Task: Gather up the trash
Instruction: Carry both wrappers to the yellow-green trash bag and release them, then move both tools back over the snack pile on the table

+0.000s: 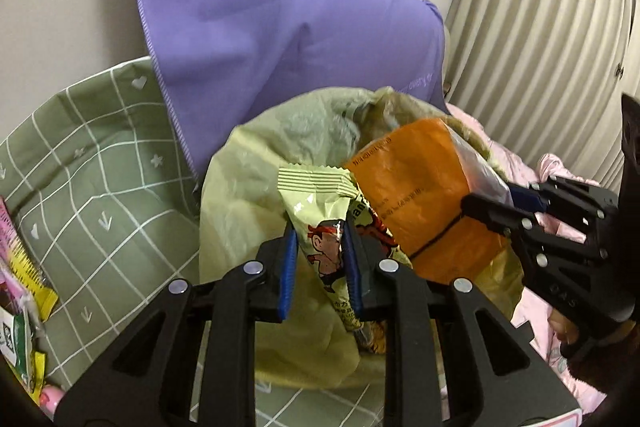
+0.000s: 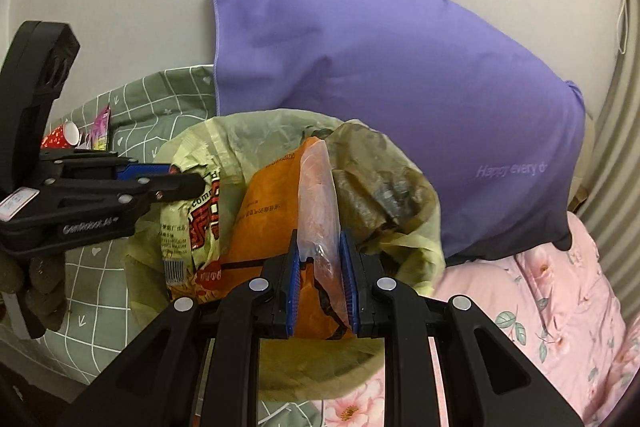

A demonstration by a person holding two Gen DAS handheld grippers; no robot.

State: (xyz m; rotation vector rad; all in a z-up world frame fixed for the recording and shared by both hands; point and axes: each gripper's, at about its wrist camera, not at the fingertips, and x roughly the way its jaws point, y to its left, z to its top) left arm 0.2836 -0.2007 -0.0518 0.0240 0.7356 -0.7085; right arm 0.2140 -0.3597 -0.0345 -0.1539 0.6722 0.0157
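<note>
My left gripper [image 1: 320, 227] is shut on a pale green snack wrapper [image 1: 316, 195] with a cartoon figure, held upright over the open mouth of a yellow-green trash bag [image 1: 248, 195]. Beside it, my right gripper [image 1: 496, 195] grips an orange plastic bag [image 1: 412, 195] from the right. In the right wrist view the right gripper [image 2: 318, 243] is shut on the orange bag's [image 2: 264, 211] clear folded edge, above the trash bag [image 2: 248, 131]. The left gripper [image 2: 188, 175] reaches in from the left with the snack wrapper [image 2: 192, 223]. Darker crumpled plastic [image 2: 380, 179] lies inside the bag.
A purple cloth [image 1: 280, 27] leans against the wall behind the bag. A green grid-pattern sheet [image 1: 100, 167] spreads to the left, with several small wrappers [image 1: 24, 267] on it. A pink floral quilt [image 2: 540, 287] lies to the right, under a ribbed curtain [image 1: 540, 27].
</note>
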